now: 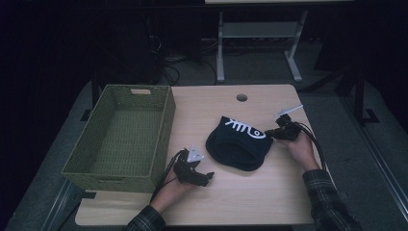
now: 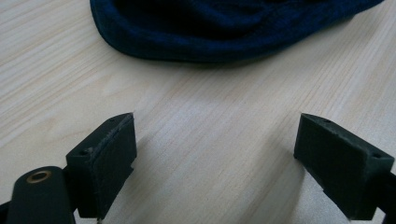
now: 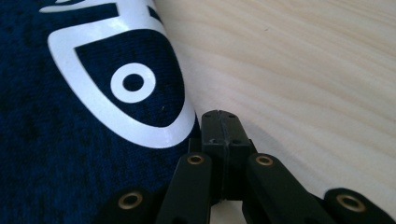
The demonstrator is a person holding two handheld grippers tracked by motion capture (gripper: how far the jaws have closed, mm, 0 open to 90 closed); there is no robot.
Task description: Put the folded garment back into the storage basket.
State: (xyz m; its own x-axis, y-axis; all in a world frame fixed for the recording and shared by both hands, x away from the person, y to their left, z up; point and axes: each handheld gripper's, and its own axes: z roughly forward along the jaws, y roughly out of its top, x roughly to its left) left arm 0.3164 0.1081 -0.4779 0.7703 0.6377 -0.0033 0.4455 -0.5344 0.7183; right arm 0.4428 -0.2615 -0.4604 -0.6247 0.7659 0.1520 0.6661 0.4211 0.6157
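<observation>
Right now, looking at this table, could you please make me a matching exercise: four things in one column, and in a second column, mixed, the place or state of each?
Things:
1. left gripper
2. right gripper
3. dark blue hat
4. green woven basket

Places or states:
A. stands at the left edge of the table
B. jaws shut, tip at the edge of the fabric
C. jaws wide open above bare wood
D. lies flat mid-table, with a white fish-bone print

Right pairs: 1-C, 2-B, 3-D, 4-A
</observation>
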